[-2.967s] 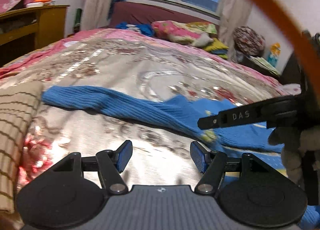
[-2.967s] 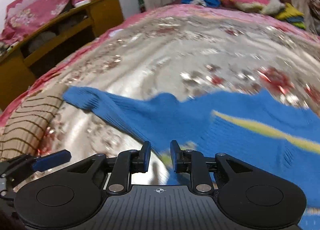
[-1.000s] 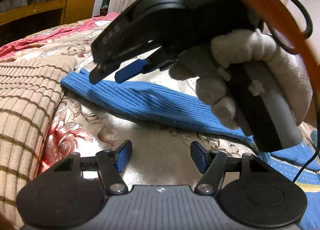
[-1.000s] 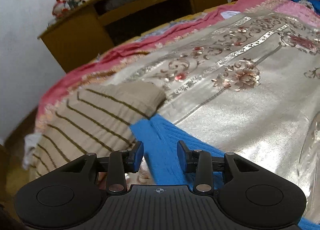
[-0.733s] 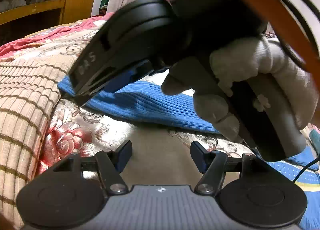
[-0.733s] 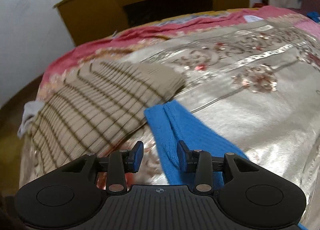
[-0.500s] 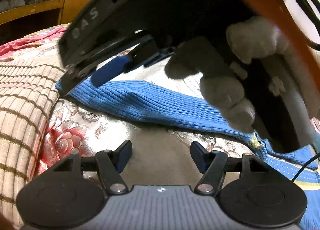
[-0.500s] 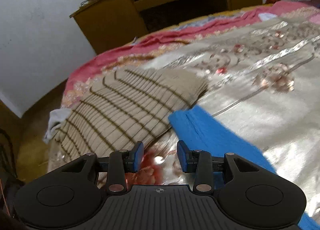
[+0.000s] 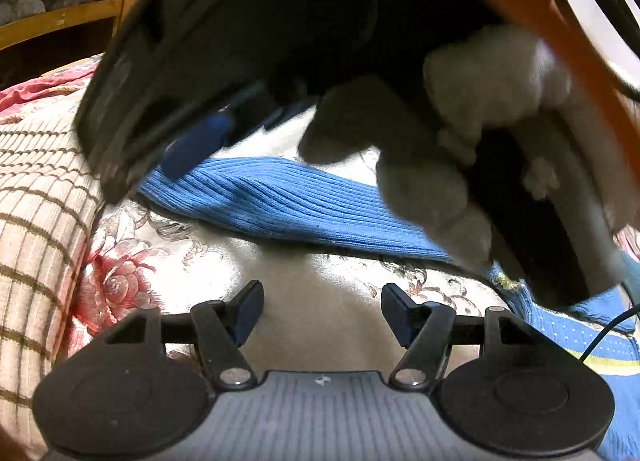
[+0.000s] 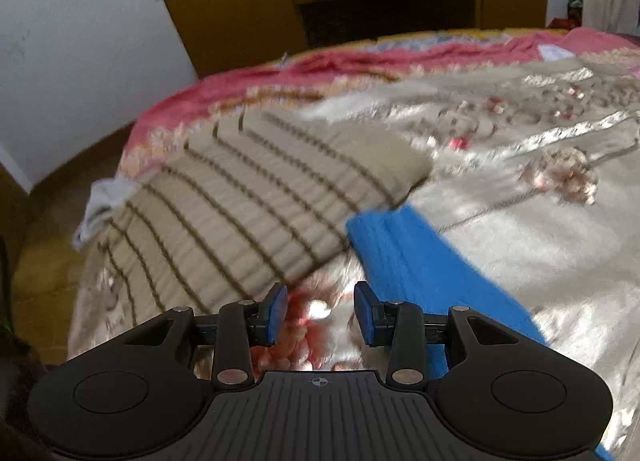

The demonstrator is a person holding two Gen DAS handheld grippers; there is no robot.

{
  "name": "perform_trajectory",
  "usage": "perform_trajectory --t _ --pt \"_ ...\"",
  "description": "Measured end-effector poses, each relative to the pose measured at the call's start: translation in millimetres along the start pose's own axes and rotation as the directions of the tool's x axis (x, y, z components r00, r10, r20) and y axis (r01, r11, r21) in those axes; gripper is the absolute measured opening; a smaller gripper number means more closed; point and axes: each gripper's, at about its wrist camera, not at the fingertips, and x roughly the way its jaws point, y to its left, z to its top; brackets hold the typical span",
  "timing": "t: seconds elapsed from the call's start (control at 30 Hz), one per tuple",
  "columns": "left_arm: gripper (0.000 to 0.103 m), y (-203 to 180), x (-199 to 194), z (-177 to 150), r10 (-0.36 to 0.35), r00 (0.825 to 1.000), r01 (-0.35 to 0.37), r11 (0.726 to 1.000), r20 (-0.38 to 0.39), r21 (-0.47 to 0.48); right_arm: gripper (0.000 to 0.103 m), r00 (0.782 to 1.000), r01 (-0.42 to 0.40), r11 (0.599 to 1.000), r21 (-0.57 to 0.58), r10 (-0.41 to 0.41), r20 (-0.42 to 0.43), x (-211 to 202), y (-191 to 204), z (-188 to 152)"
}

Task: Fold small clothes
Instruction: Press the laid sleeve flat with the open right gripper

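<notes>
- The bed [image 10: 560, 245] fills both views, covered by a shiny silver-beige bedspread [image 9: 332, 301] with red and pink flower patterns and a pink border along its far edge.
- A wooden cabinet [image 10: 240, 17] with open shelves stands against the white wall beyond the bed.
- A beige folded garment with thin brown stripes [image 10: 256, 213] lies near the corner of the bed; in the left wrist view it takes up the left edge [image 9: 36, 197].
- The blue sweater [image 9: 288, 205], ribbed knit, lies flat on the bedspread. One long sleeve stretches out toward the striped garment, its cuff end [image 10: 380, 229] touching or just beside that garment's edge. The body of the sweater, with a yellow and white stripe, shows at the lower right of the left wrist view.
- The right gripper [image 10: 320, 311] hangs above the bedspread just beside the sleeve's cuff, its blue pads parted with nothing between them. From the left wrist view it looms large and blurred over the sleeve, gripped by a hand in a pale glove [image 9: 460, 149].
- The left gripper [image 9: 322, 313] rests low over bare bedspread on the near side of the sleeve, jaws spread wide and empty.
</notes>
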Motion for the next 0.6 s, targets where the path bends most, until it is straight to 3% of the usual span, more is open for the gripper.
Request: perform_trajectory --t 0.17,0.27,0.37,0.43,0.5,0.6 --pt "0.070 0 0 -2 0.001 1.000 -0.001 1.000 0.000 0.003 0.037 0.990 0.136 0.989 0.060 -0.134 -0.035 9 -17 -2" --pt "0.070 -1 0 -2 0.000 1.000 0.000 1.000 0.000 0.005 0.037 0.993 0.102 0.990 0.092 -0.096 -0.072 16 -22 -6" --pt "0.070 -2 0 -3 0.000 1.000 0.000 1.000 -0.001 0.008 0.039 0.996 -0.056 0.984 0.167 0.068 -0.065 10 -25 -6" --pt "0.071 -3 2 -2 -0.001 1.000 0.001 1.000 -0.002 0.007 0.038 0.991 -0.125 0.973 0.195 0.131 -0.015 -3 -27 -4" --pt "0.071 -3 4 -1 -0.001 1.000 0.001 1.000 -0.001 0.007 0.037 0.994 -0.112 0.972 0.205 0.109 0.024 -14 -30 -1" --pt "0.072 -2 6 -2 0.001 1.000 -0.001 1.000 -0.001 0.009 0.039 1.000 -0.003 0.989 0.150 -0.001 0.022 -17 -26 2"
